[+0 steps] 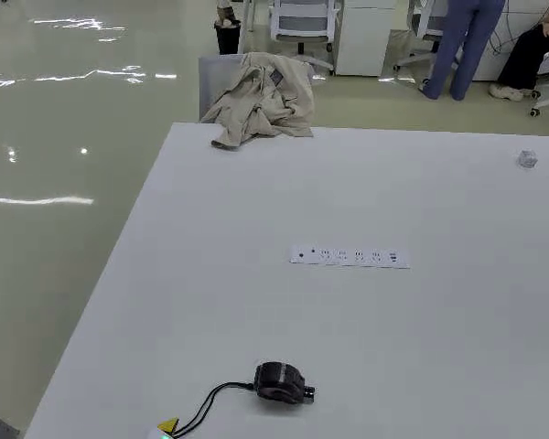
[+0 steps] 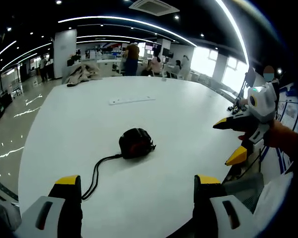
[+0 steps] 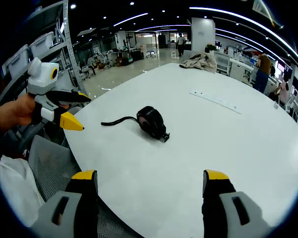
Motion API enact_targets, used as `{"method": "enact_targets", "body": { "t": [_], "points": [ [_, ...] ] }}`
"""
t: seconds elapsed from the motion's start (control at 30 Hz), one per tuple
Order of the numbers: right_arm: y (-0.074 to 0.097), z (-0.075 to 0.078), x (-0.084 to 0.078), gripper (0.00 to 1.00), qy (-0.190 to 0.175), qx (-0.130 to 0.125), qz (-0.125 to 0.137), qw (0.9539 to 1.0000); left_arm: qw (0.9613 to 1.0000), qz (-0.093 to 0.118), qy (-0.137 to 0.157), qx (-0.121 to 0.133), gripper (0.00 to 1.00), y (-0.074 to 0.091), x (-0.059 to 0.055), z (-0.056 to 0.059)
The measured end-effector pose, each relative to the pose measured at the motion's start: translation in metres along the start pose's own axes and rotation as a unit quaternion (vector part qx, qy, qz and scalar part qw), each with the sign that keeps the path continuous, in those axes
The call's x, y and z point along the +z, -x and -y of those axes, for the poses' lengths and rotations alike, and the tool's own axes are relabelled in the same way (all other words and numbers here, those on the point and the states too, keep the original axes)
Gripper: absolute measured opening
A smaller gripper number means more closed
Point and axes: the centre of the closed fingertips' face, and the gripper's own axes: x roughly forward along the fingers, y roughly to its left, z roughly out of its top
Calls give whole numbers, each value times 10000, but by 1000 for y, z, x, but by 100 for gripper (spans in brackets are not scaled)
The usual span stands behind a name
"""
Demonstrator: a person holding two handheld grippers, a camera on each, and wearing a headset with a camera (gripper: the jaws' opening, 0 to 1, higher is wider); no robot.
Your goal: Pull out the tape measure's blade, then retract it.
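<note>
A black tape measure [image 1: 284,382] lies near the front edge of the white table [image 1: 256,302], its blade retracted and its black strap [image 1: 210,402] trailing left. In the left gripper view the tape measure [image 2: 136,143] sits ahead of my left gripper [image 2: 137,181], which is open and holds nothing. My right gripper [image 3: 150,174] is also open and holds nothing, well short of the tape measure [image 3: 153,121]. Each gripper appears in the other's view, held in a hand off the table's edge: the right gripper [image 2: 229,141] and the left gripper [image 3: 78,110]. A yellow fingertip [image 1: 167,426] peeks in beside the strap's end.
A white power strip [image 1: 349,257] lies flat mid-table. A beige jacket [image 1: 261,99] is draped over a chair at the far edge. A small crumpled clear object [image 1: 527,159] sits far right. People and office chairs stand beyond the table.
</note>
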Motion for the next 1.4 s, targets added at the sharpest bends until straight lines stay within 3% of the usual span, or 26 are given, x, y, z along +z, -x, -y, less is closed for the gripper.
{"method": "enact_targets", "body": {
  "t": [0.37, 0.7, 1.03, 1.4],
  "points": [
    [-14, 4, 1, 88, 204, 84, -49, 9997, 9997, -114, -154, -154, 90, -15, 1, 0],
    [-29, 11, 2, 86, 483, 214, -128, 9985, 9981, -166, -365, -471, 88, -31, 6, 4],
    [-43, 11, 3, 86, 634, 365, -202, 9971, 9968, -235, -519, -556, 88, -49, 10, 5],
    [-53, 9, 9, 85, 1004, 561, -164, 9932, 9923, -287, -917, -785, 87, -68, 15, 7]
  ]
}}
